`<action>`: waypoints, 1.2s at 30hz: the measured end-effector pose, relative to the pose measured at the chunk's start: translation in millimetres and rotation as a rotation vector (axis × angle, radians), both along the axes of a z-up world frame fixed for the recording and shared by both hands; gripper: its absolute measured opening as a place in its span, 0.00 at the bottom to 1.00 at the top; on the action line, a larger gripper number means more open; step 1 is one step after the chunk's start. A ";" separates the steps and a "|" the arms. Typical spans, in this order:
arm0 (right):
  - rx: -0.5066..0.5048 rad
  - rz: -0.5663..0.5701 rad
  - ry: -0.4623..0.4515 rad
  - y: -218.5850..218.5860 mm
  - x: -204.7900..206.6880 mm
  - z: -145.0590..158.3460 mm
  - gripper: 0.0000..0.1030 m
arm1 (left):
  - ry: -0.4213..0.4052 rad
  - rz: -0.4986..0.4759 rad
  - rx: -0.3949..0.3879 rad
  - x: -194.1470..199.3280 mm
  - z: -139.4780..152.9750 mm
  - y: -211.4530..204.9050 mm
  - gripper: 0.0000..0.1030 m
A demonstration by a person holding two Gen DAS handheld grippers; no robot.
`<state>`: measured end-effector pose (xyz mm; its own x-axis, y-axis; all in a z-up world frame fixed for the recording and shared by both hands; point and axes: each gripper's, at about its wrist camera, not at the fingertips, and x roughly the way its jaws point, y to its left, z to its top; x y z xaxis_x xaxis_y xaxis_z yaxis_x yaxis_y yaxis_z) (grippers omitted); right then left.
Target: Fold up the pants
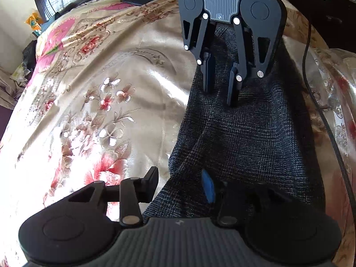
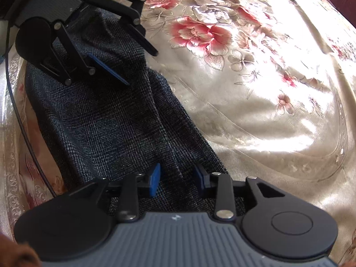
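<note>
Item: pants [image 2: 115, 120], dark blue-grey woven check, coarse weave, lying as a long narrow strip with lengthwise creases on the bed's bedspread [image 2: 278, 115], a glossy cream satin with pink embroidered flowers.

Left gripper [image 1: 182, 185]: at one end of the pants, fingers apart, one blue pad over the cloth, the other finger off its edge over the satin.

Right gripper [image 2: 178, 178]: at the opposite end, fingers apart, straddling a crease, nothing clamped.

Cable [image 1: 322, 115]: black, thin, alongside the pants.

Risks, judged: slick satin may let the pants slide when pulled; a shallow pinch may catch one layer only; uneven lifts may skew the fold; the cable may snag.
</note>
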<state>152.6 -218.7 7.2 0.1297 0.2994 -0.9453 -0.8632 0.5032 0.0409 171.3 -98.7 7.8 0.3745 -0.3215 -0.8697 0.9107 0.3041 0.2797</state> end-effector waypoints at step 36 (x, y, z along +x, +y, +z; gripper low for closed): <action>-0.097 -0.020 -0.105 38.1 30.6 4.6 0.07 | 0.046 0.069 -0.018 3.2 16.6 25.7 0.34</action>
<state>183.2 -180.6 11.8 0.2343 0.2037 -0.9506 -0.8501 0.5174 -0.0986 174.5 -73.0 24.4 0.3560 -0.3118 -0.8809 0.8993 0.3706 0.2323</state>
